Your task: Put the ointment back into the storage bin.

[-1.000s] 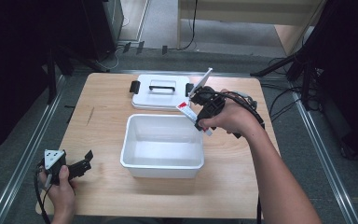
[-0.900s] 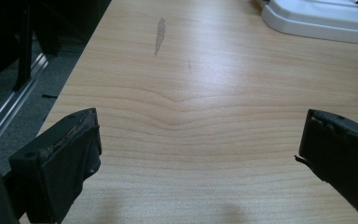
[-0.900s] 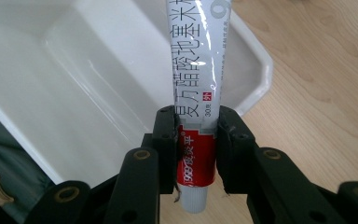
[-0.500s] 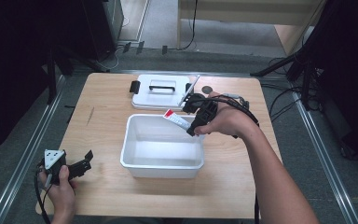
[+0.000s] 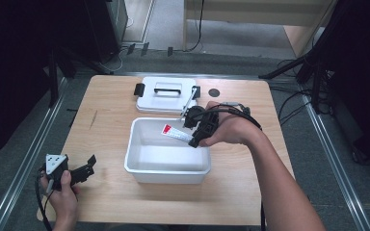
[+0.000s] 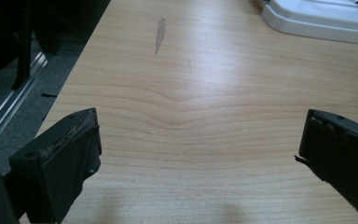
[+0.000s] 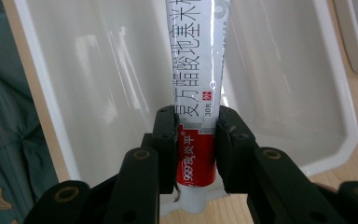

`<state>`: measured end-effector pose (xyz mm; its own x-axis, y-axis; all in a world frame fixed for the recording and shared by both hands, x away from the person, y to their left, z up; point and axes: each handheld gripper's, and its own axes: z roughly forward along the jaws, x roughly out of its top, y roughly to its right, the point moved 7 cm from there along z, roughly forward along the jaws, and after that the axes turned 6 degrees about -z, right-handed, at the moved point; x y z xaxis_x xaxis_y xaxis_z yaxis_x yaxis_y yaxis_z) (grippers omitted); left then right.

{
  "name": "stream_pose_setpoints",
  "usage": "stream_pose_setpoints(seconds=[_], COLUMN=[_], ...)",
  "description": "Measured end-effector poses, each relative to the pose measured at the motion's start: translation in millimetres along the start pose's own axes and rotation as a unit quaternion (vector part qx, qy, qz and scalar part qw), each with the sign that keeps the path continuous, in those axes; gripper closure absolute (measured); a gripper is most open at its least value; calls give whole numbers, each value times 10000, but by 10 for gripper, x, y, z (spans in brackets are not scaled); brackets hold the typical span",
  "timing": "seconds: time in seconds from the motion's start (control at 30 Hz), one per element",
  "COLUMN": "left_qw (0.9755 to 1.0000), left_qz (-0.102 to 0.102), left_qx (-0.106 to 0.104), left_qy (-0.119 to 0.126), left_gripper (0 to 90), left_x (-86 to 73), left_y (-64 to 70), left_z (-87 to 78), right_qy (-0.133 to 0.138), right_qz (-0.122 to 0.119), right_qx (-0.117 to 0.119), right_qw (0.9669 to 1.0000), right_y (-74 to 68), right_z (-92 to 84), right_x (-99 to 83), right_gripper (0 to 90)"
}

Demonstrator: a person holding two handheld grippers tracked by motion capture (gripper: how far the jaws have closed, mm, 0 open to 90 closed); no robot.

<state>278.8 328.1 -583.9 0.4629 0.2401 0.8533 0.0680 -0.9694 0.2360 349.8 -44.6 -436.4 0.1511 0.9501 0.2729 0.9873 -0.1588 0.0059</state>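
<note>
Item: white and red ointment tube (image 7: 196,88), clamped at its red end by the right gripper (image 7: 196,140), held over the white bin (image 5: 139,149) at frame centre; left gripper (image 5: 79,169), jaws wide, idle at lower left.
</note>
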Motion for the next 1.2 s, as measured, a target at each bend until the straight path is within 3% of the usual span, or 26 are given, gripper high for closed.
stream_pose_setpoints(seconds=[0.4, 0.7, 0.9, 1.2], left_qw=[10000, 10000, 10000, 10000], left_qz=[-9, 6, -5, -44], left_qx=[-4, -4, -1, 0], left_qy=[-5, -14, -11, -14], left_gripper=[0, 0, 0, 0], left_x=[0, -1, -2, 0], left_y=[-2, -3, -2, -6], left_z=[3, 1, 0, 7], right_qy=[-186, -299, -387, -582], right_qz=[-639, -499, -600, -729], right_qx=[55, 111, 216, 168], right_qw=[9978, 9982, 9972, 9955], right_y=[-63, -37, -58, -90], right_z=[209, 313, 404, 504], right_x=[-52, -63, -74, -101], right_gripper=[723, 723, 724, 722])
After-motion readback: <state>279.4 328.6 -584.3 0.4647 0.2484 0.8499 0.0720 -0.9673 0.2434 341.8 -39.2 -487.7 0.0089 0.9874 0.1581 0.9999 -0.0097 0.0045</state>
